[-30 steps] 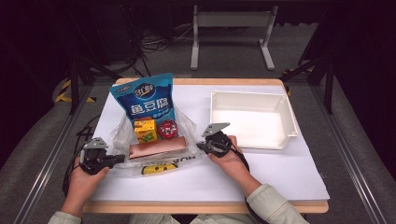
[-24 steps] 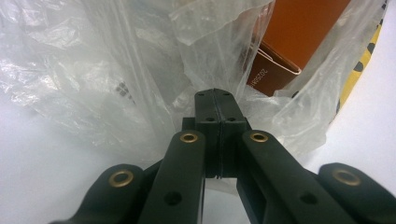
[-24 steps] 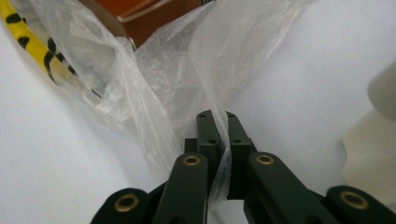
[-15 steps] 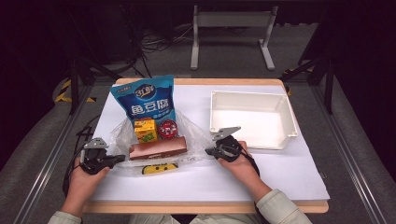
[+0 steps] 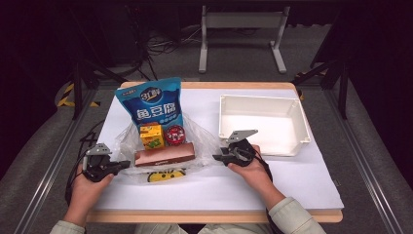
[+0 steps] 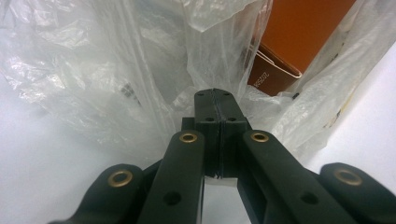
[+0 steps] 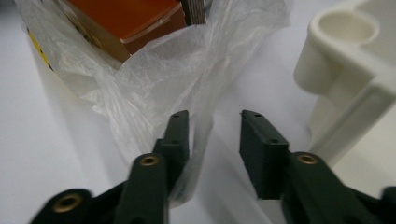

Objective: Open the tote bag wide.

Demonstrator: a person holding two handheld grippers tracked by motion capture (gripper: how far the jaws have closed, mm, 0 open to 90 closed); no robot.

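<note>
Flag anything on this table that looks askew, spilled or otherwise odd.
Nothing is spilled or damaged. The clear plastic bag lies crumpled and spread open, and the blue snack pouch sticks out of its far end. The left gripper is shut on the bag's film; the right gripper has just been opening, film draped by one jaw.

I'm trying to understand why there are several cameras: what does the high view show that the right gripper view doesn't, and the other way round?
High view: the whole table, a blue snack pouch, a yellow carton, and the left gripper shut on the clear plastic bag at its edge.
Right gripper view: up close, the right gripper with its jaws just opened, a fold of bag film between them, unpinched.
Both: the bag, the brown box inside it, and the white bin.
</note>
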